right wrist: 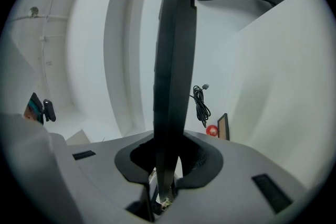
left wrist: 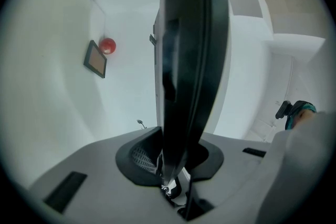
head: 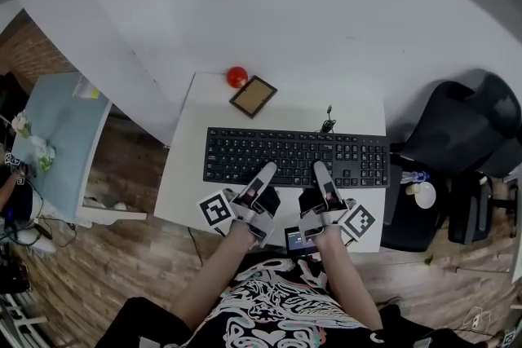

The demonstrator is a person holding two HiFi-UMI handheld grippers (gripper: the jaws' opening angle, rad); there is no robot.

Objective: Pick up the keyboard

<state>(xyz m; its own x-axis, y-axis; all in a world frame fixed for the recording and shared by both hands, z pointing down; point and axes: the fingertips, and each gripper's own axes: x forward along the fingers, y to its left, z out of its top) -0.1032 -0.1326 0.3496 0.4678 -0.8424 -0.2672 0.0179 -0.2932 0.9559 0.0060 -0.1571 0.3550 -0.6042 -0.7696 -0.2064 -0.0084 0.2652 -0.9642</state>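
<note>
A white table (head: 285,114) stands against a white wall. Near its far edge lies a red ball (head: 237,77), and just beside it lies a small brown-framed board (head: 253,96). A coiled black cable (head: 328,125) lies further right. A small screen device (head: 300,240) sits at the near edge. A black office chair (head: 465,134) stands to the right. A light blue side table (head: 57,134) stands to the left, on the wooden floor (head: 122,273).

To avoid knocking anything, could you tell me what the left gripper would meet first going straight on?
The keyboard, clamped in the left gripper, fills that line; beyond it probably only the white wall, right of the picture frame.
</note>
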